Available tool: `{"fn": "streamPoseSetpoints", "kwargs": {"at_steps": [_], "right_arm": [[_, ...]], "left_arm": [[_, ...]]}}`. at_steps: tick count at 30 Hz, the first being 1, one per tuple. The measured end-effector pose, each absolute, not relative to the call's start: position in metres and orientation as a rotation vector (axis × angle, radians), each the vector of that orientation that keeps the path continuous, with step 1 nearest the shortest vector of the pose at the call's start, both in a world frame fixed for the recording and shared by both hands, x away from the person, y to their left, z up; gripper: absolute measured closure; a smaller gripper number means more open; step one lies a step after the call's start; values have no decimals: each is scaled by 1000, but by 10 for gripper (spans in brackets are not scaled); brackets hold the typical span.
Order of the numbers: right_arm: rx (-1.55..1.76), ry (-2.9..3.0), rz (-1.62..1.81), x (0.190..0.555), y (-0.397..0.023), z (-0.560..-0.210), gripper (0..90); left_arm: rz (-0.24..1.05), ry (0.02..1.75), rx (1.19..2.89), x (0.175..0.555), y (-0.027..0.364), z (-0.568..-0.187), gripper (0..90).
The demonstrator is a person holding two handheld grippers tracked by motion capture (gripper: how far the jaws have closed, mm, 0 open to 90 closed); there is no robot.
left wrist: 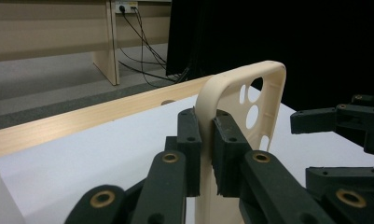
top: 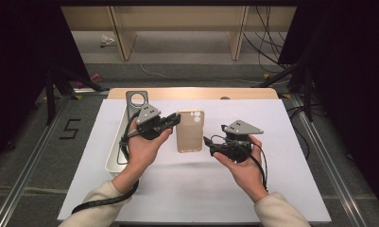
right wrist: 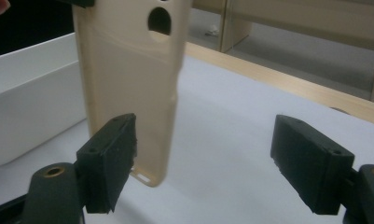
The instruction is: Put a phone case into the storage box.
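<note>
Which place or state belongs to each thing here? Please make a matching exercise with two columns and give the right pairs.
Things:
1. beige soft plastic phone case
2. left gripper
3. right gripper
4. white rectangular plastic tray

States:
A. jaws wide apart, nothing pressed between them
B. on the table by the person's left forearm
C. shut on the long edge of the case
D. held up off the white table

Pairs: 1-D, 2-C, 3-A, 4-B
</note>
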State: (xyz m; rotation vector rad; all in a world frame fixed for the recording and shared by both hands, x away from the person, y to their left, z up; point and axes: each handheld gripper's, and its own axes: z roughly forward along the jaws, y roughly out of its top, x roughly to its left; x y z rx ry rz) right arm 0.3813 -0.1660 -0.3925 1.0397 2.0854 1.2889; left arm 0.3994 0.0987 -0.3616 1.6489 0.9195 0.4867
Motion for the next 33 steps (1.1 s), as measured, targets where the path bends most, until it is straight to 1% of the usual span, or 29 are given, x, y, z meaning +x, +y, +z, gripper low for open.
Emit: {"fn": "streamPoseSetpoints", "kwargs": {"at_steps": [10, 21, 33], "right_arm": [[1060, 2067, 1299, 382, -190, -397, 188], [1081, 2027, 1315, 378, -215, -397, 182], [1092, 2025, 1317, 371, -236, -400, 179]], "left_arm": [[497, 884, 1644, 401, 112, -350, 826], [513, 863, 1646, 403, 122, -343, 827], [502, 863, 1641, 403, 129, -337, 827]]}}
